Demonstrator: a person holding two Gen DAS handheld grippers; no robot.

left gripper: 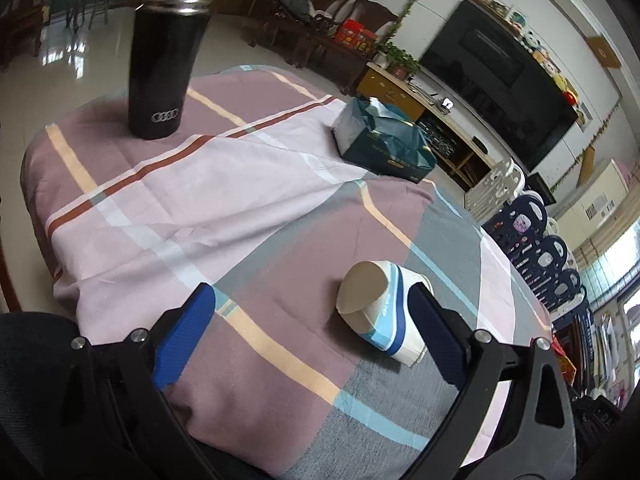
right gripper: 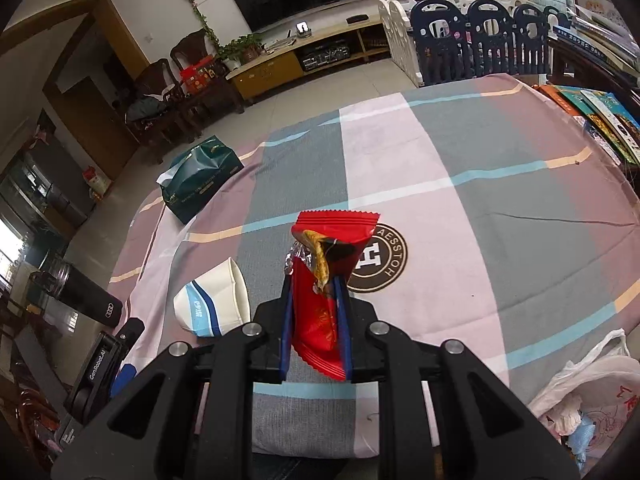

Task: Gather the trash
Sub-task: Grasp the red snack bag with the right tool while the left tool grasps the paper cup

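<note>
A crushed white paper cup with blue stripes (left gripper: 384,308) lies on its side on the checked tablecloth (left gripper: 208,200). My left gripper (left gripper: 308,312) is open, its right finger beside the cup, the cup near the right inside of the gap. The cup also shows in the right wrist view (right gripper: 212,300). My right gripper (right gripper: 314,292) is shut on a red snack wrapper (right gripper: 324,272) and holds it above the cloth. A white plastic bag with trash (right gripper: 584,396) lies at the lower right.
A black tumbler (left gripper: 164,64) stands at the far left of the table. A green tissue pack (left gripper: 384,140) lies near the far edge, also visible in the right wrist view (right gripper: 200,184). A round coaster (right gripper: 380,260) sits mid-table. Books (right gripper: 600,116) line the right edge.
</note>
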